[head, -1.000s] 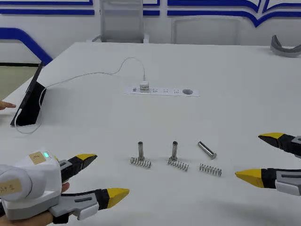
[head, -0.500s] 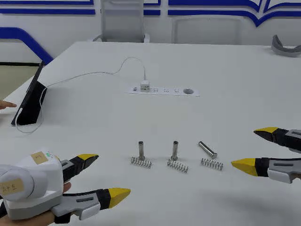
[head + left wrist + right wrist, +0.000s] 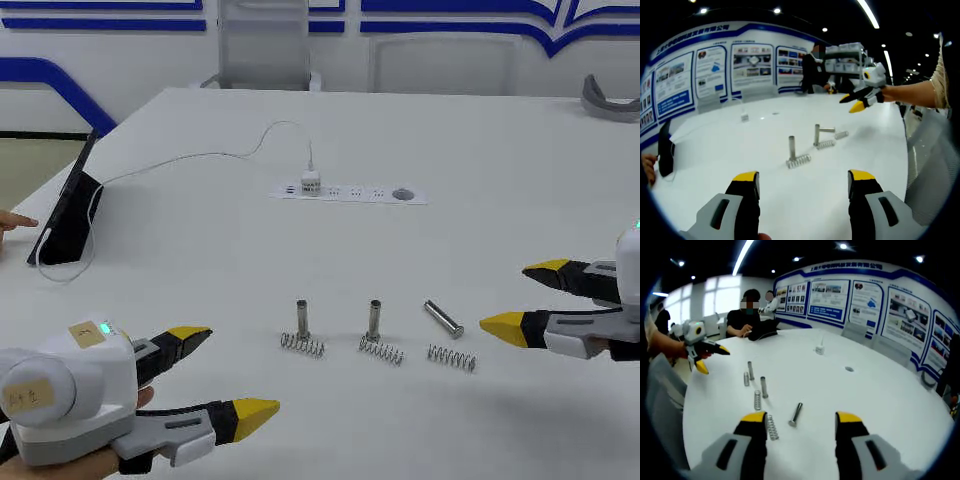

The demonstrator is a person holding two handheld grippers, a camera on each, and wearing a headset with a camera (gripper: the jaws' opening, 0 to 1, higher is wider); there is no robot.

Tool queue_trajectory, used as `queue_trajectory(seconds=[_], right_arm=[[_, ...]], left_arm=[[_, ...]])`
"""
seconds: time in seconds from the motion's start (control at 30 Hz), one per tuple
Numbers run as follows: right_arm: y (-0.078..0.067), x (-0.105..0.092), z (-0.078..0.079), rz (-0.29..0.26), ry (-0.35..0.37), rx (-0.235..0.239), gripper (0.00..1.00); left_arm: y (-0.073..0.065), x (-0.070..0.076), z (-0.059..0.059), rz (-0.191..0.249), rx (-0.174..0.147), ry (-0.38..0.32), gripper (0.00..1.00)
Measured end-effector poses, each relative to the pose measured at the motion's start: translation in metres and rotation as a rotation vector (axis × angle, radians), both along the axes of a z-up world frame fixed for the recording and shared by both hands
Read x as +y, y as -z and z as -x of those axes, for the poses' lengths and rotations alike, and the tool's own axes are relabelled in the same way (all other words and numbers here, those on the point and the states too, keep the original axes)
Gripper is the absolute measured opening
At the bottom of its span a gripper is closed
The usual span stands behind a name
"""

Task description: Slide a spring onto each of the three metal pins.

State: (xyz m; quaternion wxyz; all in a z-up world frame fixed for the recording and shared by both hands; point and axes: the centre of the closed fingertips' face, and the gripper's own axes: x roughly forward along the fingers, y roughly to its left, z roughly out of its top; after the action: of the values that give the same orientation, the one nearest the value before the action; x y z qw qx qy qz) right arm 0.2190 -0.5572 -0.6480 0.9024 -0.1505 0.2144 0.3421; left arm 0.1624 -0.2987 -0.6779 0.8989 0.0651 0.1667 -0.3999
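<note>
Two metal pins (image 3: 302, 318) (image 3: 374, 320) stand upright on the white table (image 3: 480, 140). A third pin (image 3: 443, 319) lies on its side to their right. One loose spring lies flat in front of each pin: left spring (image 3: 302, 345), middle spring (image 3: 381, 350), right spring (image 3: 450, 358). My left gripper (image 3: 228, 370) is open at the near left, well short of the pins. My right gripper (image 3: 505, 297) is open just right of the lying pin (image 3: 795, 414) and its spring (image 3: 771, 426), holding nothing. In the left gripper view the pins (image 3: 792, 148) stand ahead of the open gripper (image 3: 804, 175).
A white power strip (image 3: 345, 191) with a plugged charger (image 3: 311, 181) and cable lies mid-table. A dark tablet (image 3: 65, 215) stands at the left edge, a hand (image 3: 15, 220) beside it. A chair (image 3: 265, 45) is beyond the far edge. People (image 3: 747, 312) sit across the table.
My right gripper has moved left and farther from me, closer to the lying pin, still open. The left gripper has barely moved.
</note>
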Motion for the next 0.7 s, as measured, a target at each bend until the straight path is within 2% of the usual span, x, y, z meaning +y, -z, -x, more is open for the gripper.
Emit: queue_trajectory(seconds=[0.47, 0.7], right_arm=[[0.009, 0.013, -0.023, 0.036, 0.015, 0.035, 0.46], [0.019, 0.02, -0.031, 0.05, 0.03, 0.072, 0.41]], left_arm=[[0.0, 0.001, 0.0, 0.0, 0.003, -0.003, 0.73], [0.001, 0.002, 0.001, 0.0, 0.005, -0.005, 0.72]])
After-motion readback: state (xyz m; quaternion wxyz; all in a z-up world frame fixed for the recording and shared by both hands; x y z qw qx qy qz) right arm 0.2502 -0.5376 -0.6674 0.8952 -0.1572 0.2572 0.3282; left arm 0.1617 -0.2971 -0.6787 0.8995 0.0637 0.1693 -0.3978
